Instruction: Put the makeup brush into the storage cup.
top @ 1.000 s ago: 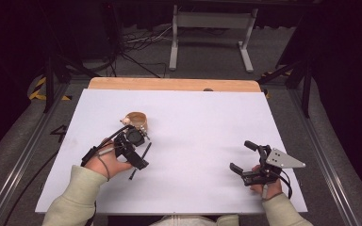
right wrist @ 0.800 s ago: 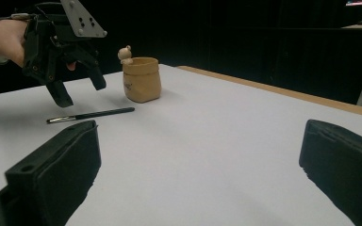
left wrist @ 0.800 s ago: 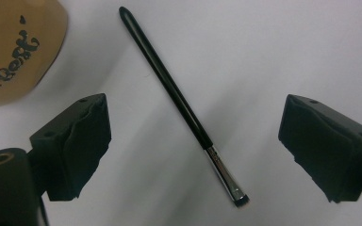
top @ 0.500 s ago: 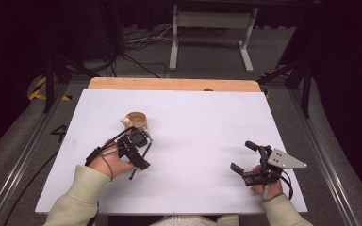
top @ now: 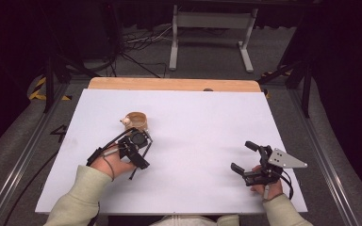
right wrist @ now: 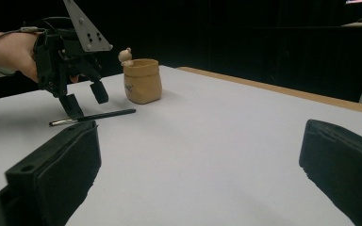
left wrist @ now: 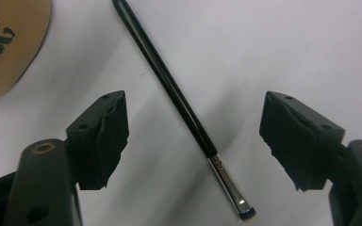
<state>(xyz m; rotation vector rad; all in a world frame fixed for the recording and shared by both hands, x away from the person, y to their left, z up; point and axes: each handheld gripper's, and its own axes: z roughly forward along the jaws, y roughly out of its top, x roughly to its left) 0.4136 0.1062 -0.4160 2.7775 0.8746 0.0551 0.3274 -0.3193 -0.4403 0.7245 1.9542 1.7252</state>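
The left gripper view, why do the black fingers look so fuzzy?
In the left gripper view the fingers sit closest to the lens, so their edges blur, while the brush on the white table is sharper. In the high view the surroundings are dark.

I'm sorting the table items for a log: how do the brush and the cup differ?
The brush is thin, black and long, with a silver ferrule; the cup is squat, round and tan. The brush lies flat on the white table; the cup stands upright. The brush sits between the open left tongs; the cup stands just beyond them, with no tongs around it. Both rest on the table.
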